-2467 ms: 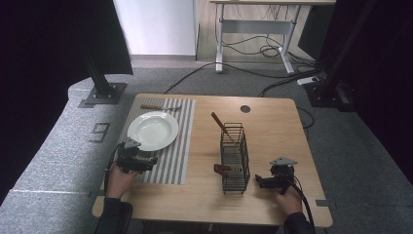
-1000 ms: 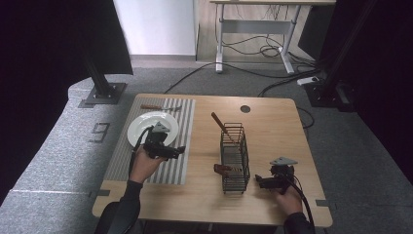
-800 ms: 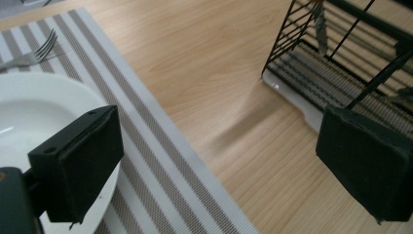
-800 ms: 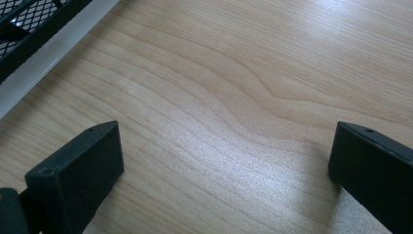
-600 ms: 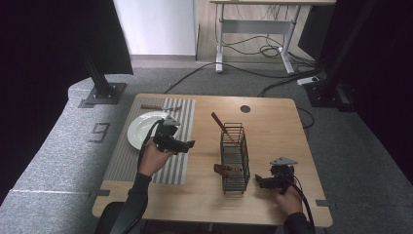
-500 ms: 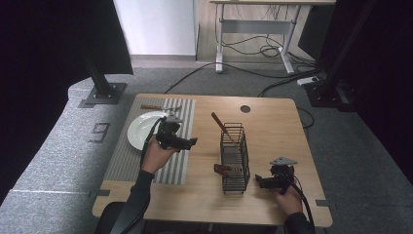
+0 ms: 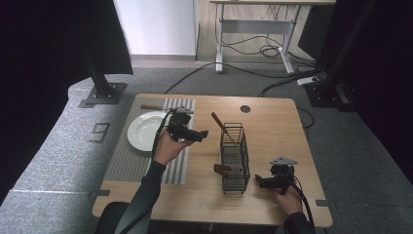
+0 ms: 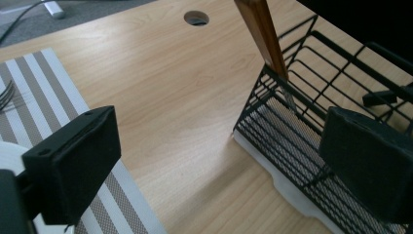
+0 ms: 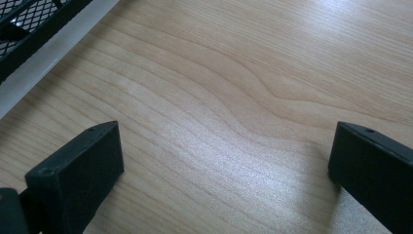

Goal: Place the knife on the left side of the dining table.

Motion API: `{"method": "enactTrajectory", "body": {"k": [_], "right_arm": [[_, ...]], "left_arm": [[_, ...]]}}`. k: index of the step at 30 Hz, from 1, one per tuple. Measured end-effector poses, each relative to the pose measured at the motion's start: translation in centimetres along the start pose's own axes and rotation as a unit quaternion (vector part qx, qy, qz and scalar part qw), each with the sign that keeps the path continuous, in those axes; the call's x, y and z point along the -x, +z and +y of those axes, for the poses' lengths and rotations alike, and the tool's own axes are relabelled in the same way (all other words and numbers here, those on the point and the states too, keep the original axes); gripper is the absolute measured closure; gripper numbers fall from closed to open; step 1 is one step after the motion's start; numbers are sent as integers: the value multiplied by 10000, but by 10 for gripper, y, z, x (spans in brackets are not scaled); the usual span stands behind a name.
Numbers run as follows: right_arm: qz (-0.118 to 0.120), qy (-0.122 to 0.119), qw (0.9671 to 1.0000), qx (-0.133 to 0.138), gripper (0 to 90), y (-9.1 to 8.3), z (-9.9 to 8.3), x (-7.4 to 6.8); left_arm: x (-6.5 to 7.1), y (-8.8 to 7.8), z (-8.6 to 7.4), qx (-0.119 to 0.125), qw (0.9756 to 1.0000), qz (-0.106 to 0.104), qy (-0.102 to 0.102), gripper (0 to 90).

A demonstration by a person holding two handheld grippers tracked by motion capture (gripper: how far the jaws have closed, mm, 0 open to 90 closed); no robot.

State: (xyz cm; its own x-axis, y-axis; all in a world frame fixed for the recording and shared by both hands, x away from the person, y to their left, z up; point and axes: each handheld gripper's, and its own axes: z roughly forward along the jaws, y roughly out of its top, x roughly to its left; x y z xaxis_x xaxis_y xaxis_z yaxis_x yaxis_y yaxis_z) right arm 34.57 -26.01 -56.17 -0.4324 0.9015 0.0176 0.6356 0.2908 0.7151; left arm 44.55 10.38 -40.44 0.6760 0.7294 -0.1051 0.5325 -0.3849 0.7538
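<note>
A black wire basket [image 7: 234, 157] stands mid-table on a white base [image 8: 285, 187]. A wooden-handled utensil [image 7: 221, 126] leans out of its far end, and its handle [image 8: 261, 32] rises over the basket rim [image 8: 292, 70] in the left gripper view. Another brown handle [image 7: 222, 169] pokes out of the basket's left side. My left gripper [image 7: 201, 134] hovers open above the table between the white plate [image 7: 144, 130] and the basket, its jaws pointing at the basket with nothing between them. My right gripper [image 7: 260, 181] rests open by the basket's near right corner, over bare wood [image 9: 229, 126].
A grey striped placemat [image 7: 146, 156] lies under the plate. A fork [image 8: 6, 95] lies on the mat's far part. A round cable hole [image 7: 245, 108] sits in the tabletop at the back. Cables and a desk frame are on the floor beyond the table.
My left gripper has lifted from the front left of the mat and travelled right and away, past the plate, toward the basket. The right gripper has stayed put.
</note>
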Motion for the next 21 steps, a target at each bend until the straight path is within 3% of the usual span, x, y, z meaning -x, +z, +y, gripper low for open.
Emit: {"method": "enactTrajectory", "body": {"k": [7,15,21], "right_arm": [[-1,-3,10000,-7,0,0,0,0],[1,1,10000,-7,0,0,0,0],[1,3,10000,-12,0,0,0,0]], "left_arm": [[4,6,16,139,9997,-63,-209,134],[6,17,28,87,9988,-158,-457,183],[6,24,37,128,9966,-273,-764,284]]}}
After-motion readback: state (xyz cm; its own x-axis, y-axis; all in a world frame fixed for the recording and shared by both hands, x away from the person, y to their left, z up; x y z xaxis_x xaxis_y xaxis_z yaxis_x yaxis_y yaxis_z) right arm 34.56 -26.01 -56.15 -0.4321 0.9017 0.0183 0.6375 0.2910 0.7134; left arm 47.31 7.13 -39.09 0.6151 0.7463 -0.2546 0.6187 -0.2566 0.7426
